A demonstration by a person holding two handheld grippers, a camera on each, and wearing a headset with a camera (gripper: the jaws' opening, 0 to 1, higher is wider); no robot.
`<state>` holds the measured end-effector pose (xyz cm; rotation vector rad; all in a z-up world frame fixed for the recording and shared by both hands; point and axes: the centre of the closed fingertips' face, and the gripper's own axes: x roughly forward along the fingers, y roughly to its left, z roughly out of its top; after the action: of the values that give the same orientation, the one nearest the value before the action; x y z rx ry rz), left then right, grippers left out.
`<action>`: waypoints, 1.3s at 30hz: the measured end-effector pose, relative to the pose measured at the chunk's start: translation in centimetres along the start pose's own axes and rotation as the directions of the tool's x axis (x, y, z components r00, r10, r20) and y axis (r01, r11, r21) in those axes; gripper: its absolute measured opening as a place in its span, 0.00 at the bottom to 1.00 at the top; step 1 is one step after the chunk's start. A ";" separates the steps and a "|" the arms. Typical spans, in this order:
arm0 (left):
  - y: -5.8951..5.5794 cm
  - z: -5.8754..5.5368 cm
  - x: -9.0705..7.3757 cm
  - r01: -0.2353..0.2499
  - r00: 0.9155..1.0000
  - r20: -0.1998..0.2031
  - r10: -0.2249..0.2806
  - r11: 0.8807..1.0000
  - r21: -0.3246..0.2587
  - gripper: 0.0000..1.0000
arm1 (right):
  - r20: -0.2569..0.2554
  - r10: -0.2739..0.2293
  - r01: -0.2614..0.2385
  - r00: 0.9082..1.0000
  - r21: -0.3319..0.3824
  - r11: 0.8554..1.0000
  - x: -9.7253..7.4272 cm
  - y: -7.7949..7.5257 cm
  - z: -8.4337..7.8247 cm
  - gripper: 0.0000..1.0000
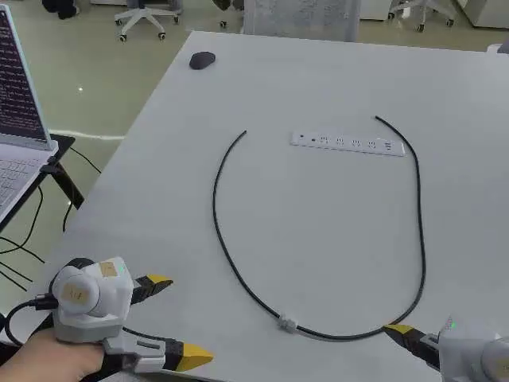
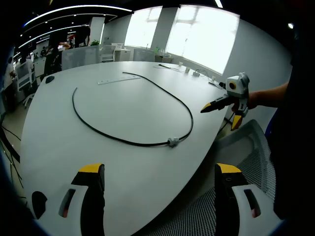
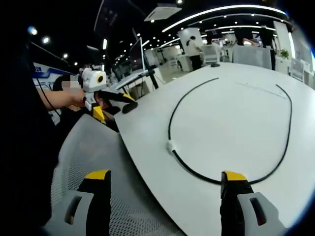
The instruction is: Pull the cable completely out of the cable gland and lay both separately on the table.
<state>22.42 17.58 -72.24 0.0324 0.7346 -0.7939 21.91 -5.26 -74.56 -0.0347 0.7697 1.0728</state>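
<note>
A long black cable [image 1: 219, 231] lies in a wide U on the white table [image 1: 318, 231]. A small pale cable gland [image 1: 287, 324] sits threaded on it at the bottom of the U, near the table's front edge. My left gripper [image 1: 183, 318] hovers over the front left edge, left of the gland, open and holding nothing. My right gripper [image 1: 406, 334] is at the front right, just right of the cable's bend. In the left gripper view the gland [image 2: 172, 142] lies ahead of the wide-apart jaws. In the right gripper view the gland [image 3: 170, 146] sits ahead, with the jaws open.
A white power strip [image 1: 347, 144] lies across the far middle of the table, with a dark mouse [image 1: 202, 60] beyond it. A laptop [image 1: 16, 119] stands on a stand off the left edge. Office chairs [image 1: 147, 16] are on the floor behind.
</note>
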 end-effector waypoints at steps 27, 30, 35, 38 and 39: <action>0.6 0.1 0.6 0.021 1.000 -0.005 -0.021 1.000 -0.005 0.98 | -0.006 -0.004 0.004 1.000 -0.031 1.000 2.0 -0.3 2.4 0.91; 0.7 0.2 0.6 0.023 1.000 -0.001 -0.023 1.000 -0.005 0.99 | -0.013 -0.002 0.001 1.000 -0.037 0.999 2.4 -0.4 2.5 0.91; 0.7 0.2 0.8 0.032 1.000 0.002 -0.032 0.999 -0.008 0.99 | -0.017 -0.006 0.005 1.000 -0.049 0.999 2.8 -0.4 3.0 0.87; 0.8 0.1 0.9 0.035 0.999 0.001 -0.035 0.999 -0.018 0.98 | -0.028 -0.005 0.004 1.000 -0.053 0.999 3.2 -0.4 3.2 0.88; 0.8 0.0 0.9 0.036 0.999 -0.004 -0.036 0.999 -0.021 0.97 | -0.030 -0.005 0.004 1.000 -0.055 0.999 3.2 -0.4 3.3 0.87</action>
<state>23.41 17.55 -72.97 0.0025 0.7489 -0.8207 24.83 -1.68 -74.13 -0.0993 0.7673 1.0910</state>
